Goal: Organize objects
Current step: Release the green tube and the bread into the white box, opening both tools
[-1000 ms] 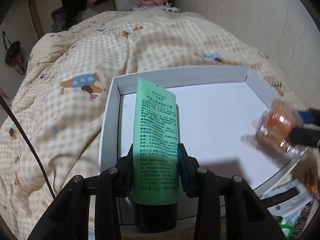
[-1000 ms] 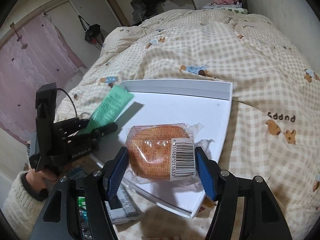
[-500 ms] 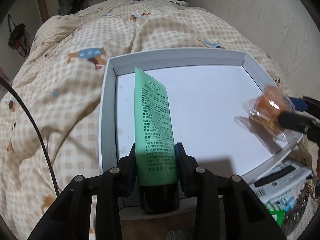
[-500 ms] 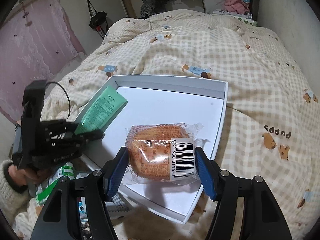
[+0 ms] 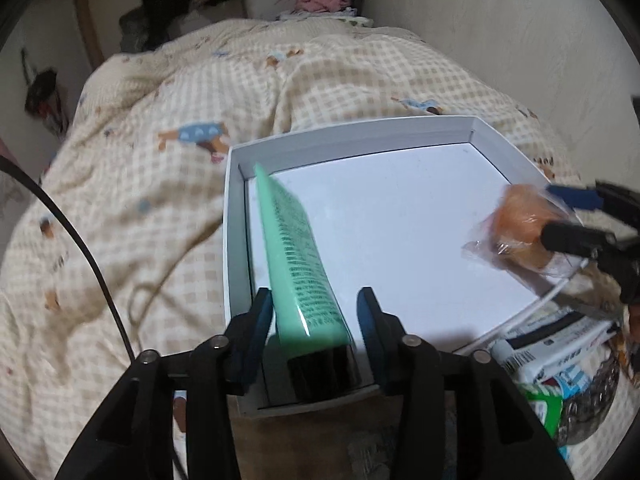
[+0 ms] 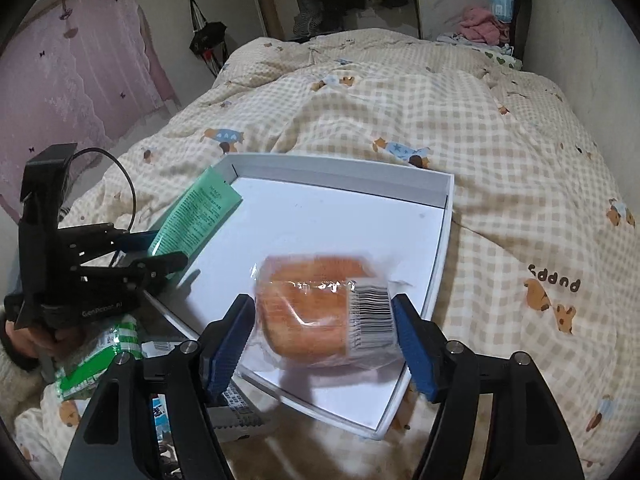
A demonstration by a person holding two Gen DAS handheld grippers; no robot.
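Both items sit inside the white box (image 6: pixel 440 240) on the bed (image 6: pixel 440 120), and each is framed by a gripper that has let go.

The left gripper (image 5: pixel 316 320) is spread wide: the green tube (image 5: pixel 296 256) touches or nearly touches its left pad, while a clear gap shows at the right pad. The tube lies along the box's left wall, long axis running straight away from the gripper, black cap nearest the fingers, crimped end toward the far left corner. It leans a little on edge against that wall.

The right gripper (image 6: pixel 322 332) is parted as well, and the wrapped bun (image 6: pixel 316 312) between its blue pads looks blurred, so it seems to be dropping or settling onto the near right part of the box floor. Whether the pads touch the wrapper I cannot tell.

Both grippers reach in low over the near rim, pointing toward the far wall. I judge the coming move to be a straight pull back along each gripper's own axis, since neither item blocks that line.
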